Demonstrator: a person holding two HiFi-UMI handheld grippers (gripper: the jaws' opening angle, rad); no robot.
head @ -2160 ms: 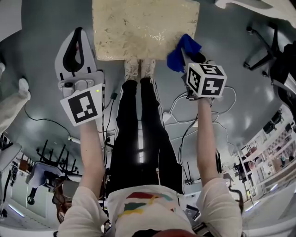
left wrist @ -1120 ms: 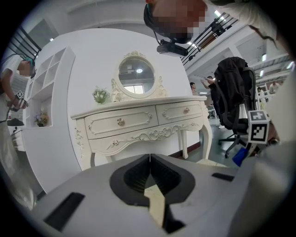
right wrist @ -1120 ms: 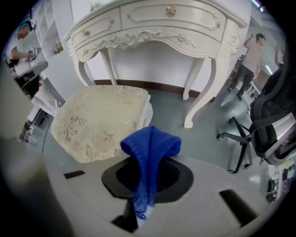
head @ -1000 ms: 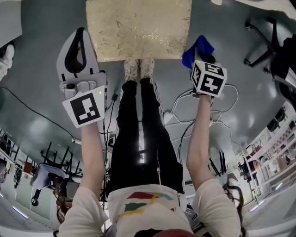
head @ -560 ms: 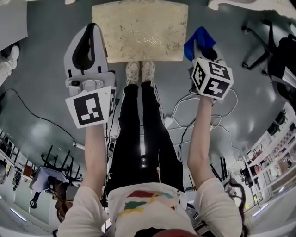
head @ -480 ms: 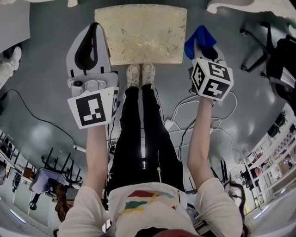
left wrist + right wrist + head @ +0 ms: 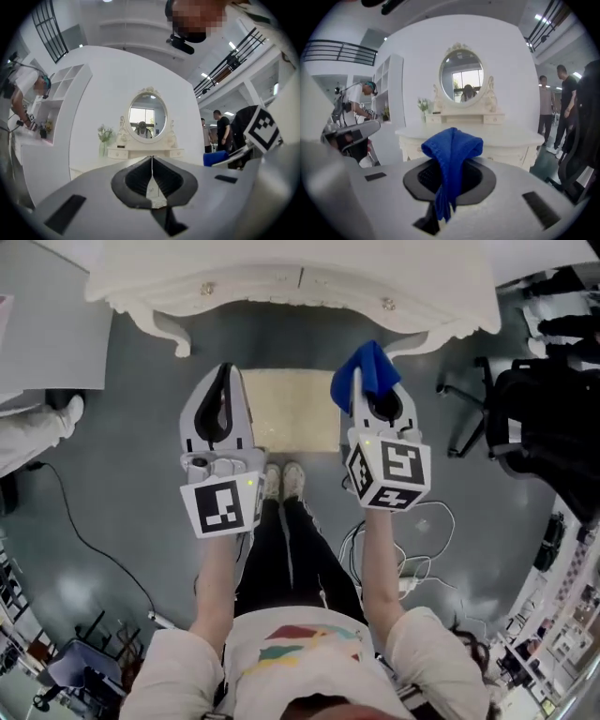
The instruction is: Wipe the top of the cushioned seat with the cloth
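Currently the right gripper (image 7: 449,180) is clamped on the blue cloth (image 7: 452,145), which is draped over the jaw tips. Both are aimed at the white dressing table (image 7: 300,277), not downward. The left gripper (image 7: 151,168) is pressed together with nothing in it. The cushioned seat (image 7: 295,409) is seen well below, between the two grippers (long axis left-to-right), its right end nearer the cloth. A downward, slightly leftward reach is judged necessary.
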